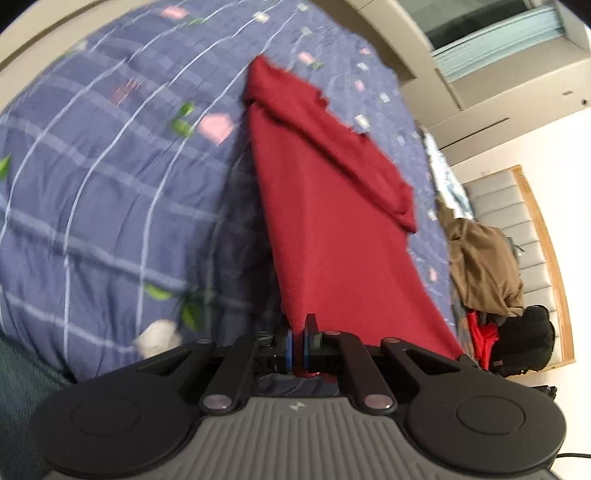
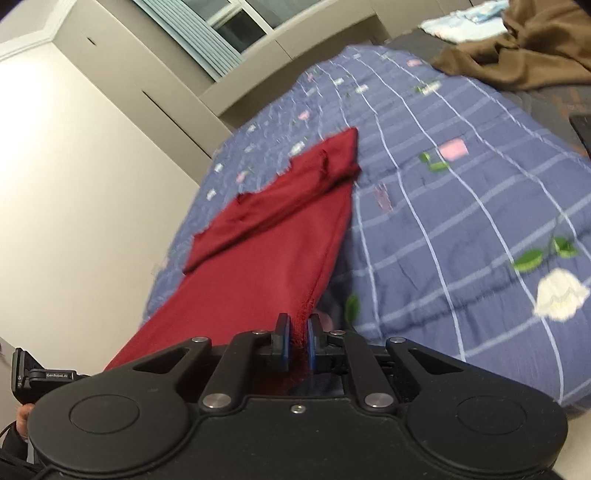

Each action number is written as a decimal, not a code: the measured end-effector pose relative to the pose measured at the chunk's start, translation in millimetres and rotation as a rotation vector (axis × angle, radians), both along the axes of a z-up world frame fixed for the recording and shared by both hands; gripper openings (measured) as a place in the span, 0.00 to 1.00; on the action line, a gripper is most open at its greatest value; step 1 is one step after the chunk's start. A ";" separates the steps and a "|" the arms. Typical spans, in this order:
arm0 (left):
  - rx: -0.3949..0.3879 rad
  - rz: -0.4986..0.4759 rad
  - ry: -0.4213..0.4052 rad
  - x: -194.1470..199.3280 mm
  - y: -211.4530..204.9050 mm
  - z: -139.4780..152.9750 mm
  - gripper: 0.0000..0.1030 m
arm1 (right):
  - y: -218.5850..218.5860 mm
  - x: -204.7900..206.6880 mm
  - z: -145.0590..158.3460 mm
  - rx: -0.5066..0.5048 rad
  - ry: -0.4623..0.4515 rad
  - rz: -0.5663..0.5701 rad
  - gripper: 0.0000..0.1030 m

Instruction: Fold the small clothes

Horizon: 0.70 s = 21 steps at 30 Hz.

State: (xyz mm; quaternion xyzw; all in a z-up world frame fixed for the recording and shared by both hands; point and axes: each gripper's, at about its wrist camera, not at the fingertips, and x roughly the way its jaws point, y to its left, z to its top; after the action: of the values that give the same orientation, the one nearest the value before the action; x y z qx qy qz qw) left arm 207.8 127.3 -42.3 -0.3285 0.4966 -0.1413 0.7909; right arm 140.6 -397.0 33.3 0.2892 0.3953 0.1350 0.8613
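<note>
A dark red garment (image 1: 325, 206) hangs stretched above the blue checked quilt (image 1: 110, 184), with its far end folded over and resting on the bed. My left gripper (image 1: 297, 347) is shut on its near left corner. In the right wrist view the same red garment (image 2: 266, 251) runs away from my right gripper (image 2: 299, 343), which is shut on its near right corner. The left gripper's body (image 2: 40, 376) shows at the lower left of the right wrist view. Both views are blurred.
A brown garment (image 1: 484, 266) lies in a heap on the bed beyond the red one and also shows in the right wrist view (image 2: 524, 48). A red cloth (image 1: 484, 336) and a black bag (image 1: 528, 339) lie near a padded headboard (image 1: 517, 221). Light blue cloth (image 2: 465, 22) lies further back.
</note>
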 end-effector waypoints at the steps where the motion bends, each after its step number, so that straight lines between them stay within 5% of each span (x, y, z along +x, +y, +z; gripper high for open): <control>1: 0.004 -0.005 -0.019 1.9 0.8 8.9 0.04 | -0.5 1.1 6.0 0.006 -0.014 0.001 0.09; 7: 0.089 -0.047 -0.047 4.8 -5.5 32.7 0.04 | 0.4 6.4 19.4 -0.050 -0.032 0.029 0.09; 17: 0.310 -0.068 0.101 -13.7 -15.9 -51.7 0.06 | 7.2 -7.6 -43.6 -0.316 0.148 0.032 0.00; 21: 0.323 -0.071 0.094 -19.5 -10.9 -52.7 0.29 | -3.7 -18.0 -49.7 -0.309 0.132 -0.001 0.07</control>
State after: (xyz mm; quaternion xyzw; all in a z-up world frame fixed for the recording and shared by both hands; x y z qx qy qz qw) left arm 188.3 116.3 -95.0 -0.1855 0.5607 -0.0721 0.8038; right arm 122.6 -400.7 -16.4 0.1620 0.4670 0.0527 0.8677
